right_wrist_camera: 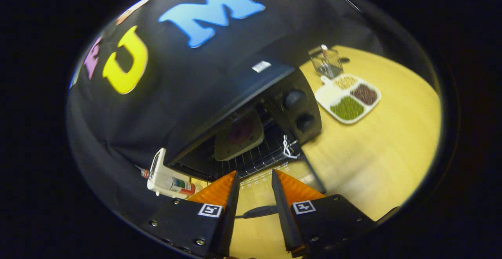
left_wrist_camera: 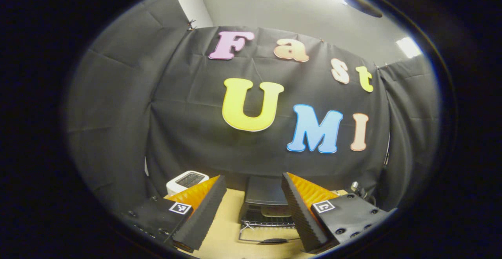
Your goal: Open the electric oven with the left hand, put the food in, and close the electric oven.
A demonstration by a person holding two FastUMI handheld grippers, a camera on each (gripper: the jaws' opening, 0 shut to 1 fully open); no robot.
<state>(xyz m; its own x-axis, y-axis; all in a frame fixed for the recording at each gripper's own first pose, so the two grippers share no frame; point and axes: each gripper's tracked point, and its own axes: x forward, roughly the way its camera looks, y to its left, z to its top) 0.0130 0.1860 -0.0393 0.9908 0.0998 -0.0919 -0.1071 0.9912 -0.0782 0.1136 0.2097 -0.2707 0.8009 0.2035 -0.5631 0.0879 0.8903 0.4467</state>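
Wooden table (right_wrist_camera: 392,149) bears oven (right_wrist_camera: 274,106), divided tray (right_wrist_camera: 348,98).

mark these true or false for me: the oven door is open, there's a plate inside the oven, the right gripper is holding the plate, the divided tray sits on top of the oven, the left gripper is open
1. The oven door is open. True.
2. A plate sits inside the oven on the rack. True.
3. The right gripper holds the plate. False: its fingers are apart and empty, in front of the door.
4. The divided tray sits on top of the oven. False: it lies on the table beside the oven.
5. The left gripper is open. True, with nothing between its fingers.
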